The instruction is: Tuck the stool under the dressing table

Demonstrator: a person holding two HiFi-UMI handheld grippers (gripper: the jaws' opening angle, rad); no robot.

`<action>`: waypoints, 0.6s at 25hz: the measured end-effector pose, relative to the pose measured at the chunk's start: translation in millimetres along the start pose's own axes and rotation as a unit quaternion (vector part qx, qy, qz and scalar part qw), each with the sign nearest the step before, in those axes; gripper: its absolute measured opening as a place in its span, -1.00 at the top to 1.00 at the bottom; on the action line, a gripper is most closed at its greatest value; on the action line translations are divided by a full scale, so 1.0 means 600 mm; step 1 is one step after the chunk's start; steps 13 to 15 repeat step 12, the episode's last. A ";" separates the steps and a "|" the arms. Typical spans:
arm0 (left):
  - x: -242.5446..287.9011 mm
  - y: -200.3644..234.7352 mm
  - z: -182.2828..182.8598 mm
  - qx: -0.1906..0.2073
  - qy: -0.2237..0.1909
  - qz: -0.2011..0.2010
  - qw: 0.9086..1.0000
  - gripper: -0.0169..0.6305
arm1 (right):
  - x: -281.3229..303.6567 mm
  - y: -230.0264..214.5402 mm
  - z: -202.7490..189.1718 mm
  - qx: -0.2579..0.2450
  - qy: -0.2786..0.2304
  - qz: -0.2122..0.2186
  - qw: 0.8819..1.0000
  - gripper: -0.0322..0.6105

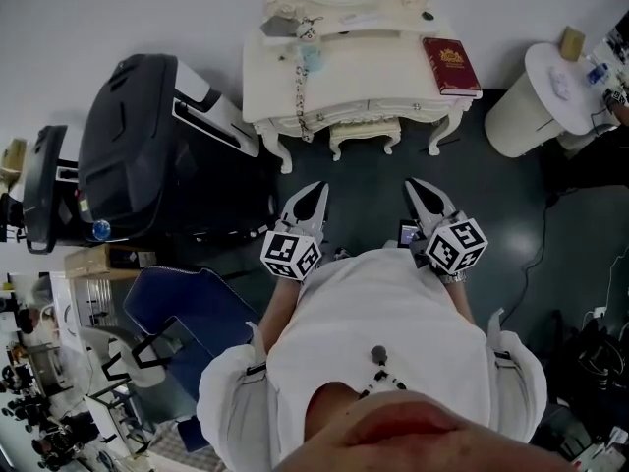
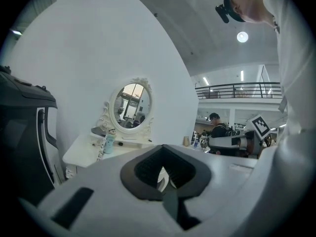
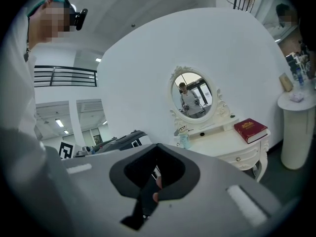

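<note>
The white ornate dressing table [image 1: 344, 77] with its oval mirror stands against the wall at the top of the head view. The cream stool [image 1: 366, 134] sits between the table's front legs, its seat mostly hidden under the tabletop. My left gripper [image 1: 316, 191] and right gripper [image 1: 417, 187] are both shut and empty. They point at the table from a short way back, over the dark floor, and touch nothing. The table shows ahead in the left gripper view [image 2: 86, 149] and in the right gripper view [image 3: 227, 144].
A red book [image 1: 451, 65], a small bottle [image 1: 312, 55] and a bead chain [image 1: 300, 96] lie on the tabletop. A big black machine [image 1: 147, 155] stands left of the table, a white round pedestal [image 1: 526, 101] to the right. A blue chair [image 1: 197, 303] is beside me on the left.
</note>
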State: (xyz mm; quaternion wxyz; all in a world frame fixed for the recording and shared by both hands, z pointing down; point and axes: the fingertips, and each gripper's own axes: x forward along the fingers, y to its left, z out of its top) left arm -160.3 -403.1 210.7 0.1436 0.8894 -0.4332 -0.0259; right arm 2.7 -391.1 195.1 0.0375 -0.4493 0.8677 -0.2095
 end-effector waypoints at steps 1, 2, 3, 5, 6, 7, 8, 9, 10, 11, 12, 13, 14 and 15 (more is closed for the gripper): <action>0.003 -0.002 0.002 0.001 -0.002 0.000 1.000 0.93 | -0.001 -0.003 0.000 0.001 0.001 0.000 1.000 0.88; 0.006 -0.004 0.004 0.002 -0.004 0.001 1.000 0.93 | -0.001 -0.006 0.001 0.000 0.002 0.000 1.000 0.88; 0.010 -0.007 0.005 0.001 -0.006 0.004 1.000 0.93 | -0.001 -0.010 0.002 -0.001 0.006 0.001 1.000 0.88; 0.015 -0.015 0.006 -0.010 -0.008 0.014 1.000 0.93 | -0.003 -0.017 0.008 -0.004 0.013 0.005 1.000 0.88; 0.019 -0.022 0.007 -0.018 -0.010 0.016 1.000 0.93 | -0.005 -0.021 0.013 -0.005 0.014 0.007 1.000 0.88; 0.024 -0.030 0.008 -0.022 -0.013 0.015 1.000 0.93 | -0.007 -0.026 0.021 -0.007 0.014 0.010 1.000 0.88; 0.031 -0.037 0.009 -0.022 -0.014 0.012 1.000 0.93 | -0.007 -0.033 0.027 -0.008 0.013 0.010 1.000 0.88; 0.038 -0.044 0.008 -0.019 -0.013 0.010 1.000 0.93 | -0.007 -0.042 0.032 -0.008 0.012 0.008 1.000 0.88; 0.044 -0.048 0.008 -0.016 -0.012 0.010 1.000 0.93 | -0.008 -0.050 0.036 -0.007 0.011 0.006 1.000 0.88; 0.049 -0.053 0.007 -0.013 -0.010 0.010 1.000 0.93 | -0.008 -0.057 0.039 -0.006 0.010 0.004 1.000 0.88; 0.054 -0.057 0.007 -0.010 -0.008 0.010 1.000 0.93 | -0.009 -0.064 0.041 -0.005 0.009 0.001 1.000 0.88; 0.054 -0.057 0.007 -0.010 -0.008 0.010 1.000 0.93 | -0.009 -0.064 0.041 -0.005 0.009 0.001 1.000 0.88; 0.054 -0.057 0.007 -0.010 -0.008 0.010 1.000 0.93 | -0.009 -0.064 0.041 -0.005 0.009 0.001 1.000 0.88; 0.054 -0.057 0.007 -0.010 -0.008 0.010 1.000 0.93 | -0.009 -0.064 0.041 -0.005 0.009 0.001 1.000 0.88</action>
